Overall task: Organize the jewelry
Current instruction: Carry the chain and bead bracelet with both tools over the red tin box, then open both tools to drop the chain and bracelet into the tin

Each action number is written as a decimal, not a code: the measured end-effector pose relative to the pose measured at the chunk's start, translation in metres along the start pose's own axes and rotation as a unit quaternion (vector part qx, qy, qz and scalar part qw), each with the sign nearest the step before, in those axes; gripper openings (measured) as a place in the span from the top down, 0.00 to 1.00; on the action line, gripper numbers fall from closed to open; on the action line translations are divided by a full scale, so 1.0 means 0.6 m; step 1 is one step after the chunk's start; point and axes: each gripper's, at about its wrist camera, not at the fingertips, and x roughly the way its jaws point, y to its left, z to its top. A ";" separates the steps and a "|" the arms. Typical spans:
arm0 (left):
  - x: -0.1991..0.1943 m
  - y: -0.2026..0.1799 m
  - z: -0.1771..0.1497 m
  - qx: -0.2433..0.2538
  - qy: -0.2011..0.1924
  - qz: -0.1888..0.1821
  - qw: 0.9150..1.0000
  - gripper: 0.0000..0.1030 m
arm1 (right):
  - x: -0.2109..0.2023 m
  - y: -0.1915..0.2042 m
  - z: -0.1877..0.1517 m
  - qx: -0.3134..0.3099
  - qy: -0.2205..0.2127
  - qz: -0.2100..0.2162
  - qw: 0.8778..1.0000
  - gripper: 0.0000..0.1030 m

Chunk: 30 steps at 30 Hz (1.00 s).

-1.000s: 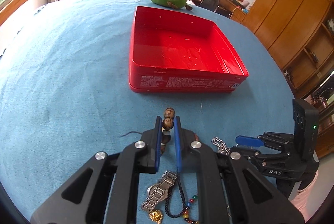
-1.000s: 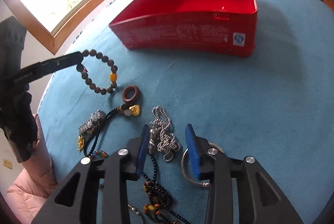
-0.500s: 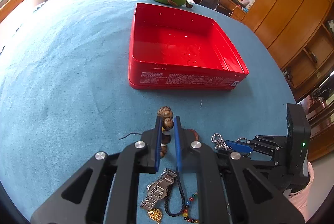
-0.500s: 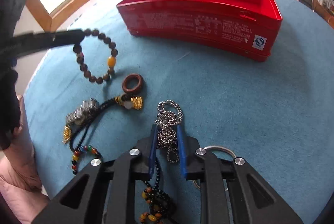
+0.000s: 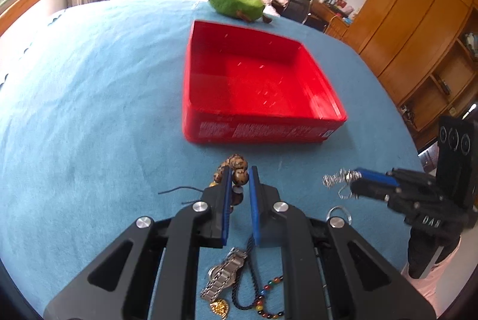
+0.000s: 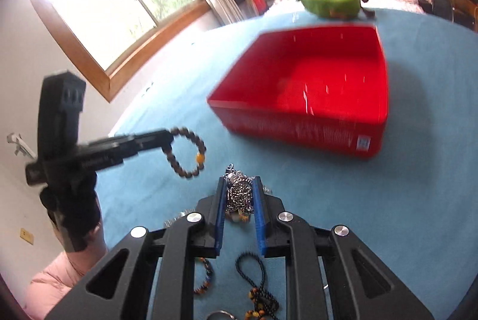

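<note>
Open box (image 5: 257, 84) sat on bed (image 5: 89, 111); plush toy (image 5: 236, 2) behind it; watch (image 5: 222, 275) and bead strings (image 5: 269, 302) lay before it.

Red tin box (image 5: 263, 87), glossy inside, white print along its front wall. Plain blue cloth (image 5: 89, 111) beneath. Bead bracelet (image 6: 186, 152): dark brown beads, one amber-yellow bead. Chain necklace (image 6: 240, 194): bright silver links. Left gripper (image 5: 239, 179) and right gripper (image 6: 239, 191): black bodies, blue pads, silver screw heads. Watch (image 5: 222, 275): silver metal band. Cord necklace (image 5: 263, 299): black cord, red, green and yellow beads. Plush toy (image 5: 236, 2): green, brown patch. Sleeve (image 6: 56, 275): pale pink.
</note>
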 end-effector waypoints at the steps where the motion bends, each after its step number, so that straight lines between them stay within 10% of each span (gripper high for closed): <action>1: -0.003 -0.003 0.005 0.002 -0.002 -0.002 1.000 0.90 | -0.005 0.002 0.012 -0.002 -0.008 0.001 1.000 0.84; 15: 0.040 -0.038 0.143 0.001 -0.088 -0.042 0.995 0.90 | 0.079 -0.087 0.153 0.049 -0.069 -0.082 0.993 0.84; 22: 0.162 -0.011 0.177 -0.022 -0.036 -0.030 0.999 0.90 | 0.157 -0.141 0.160 0.061 -0.022 -0.102 0.993 0.83; 30: 0.154 -0.004 0.171 -0.030 -0.029 -0.018 0.999 0.63 | 0.120 -0.122 0.155 0.056 -0.044 -0.103 0.992 0.72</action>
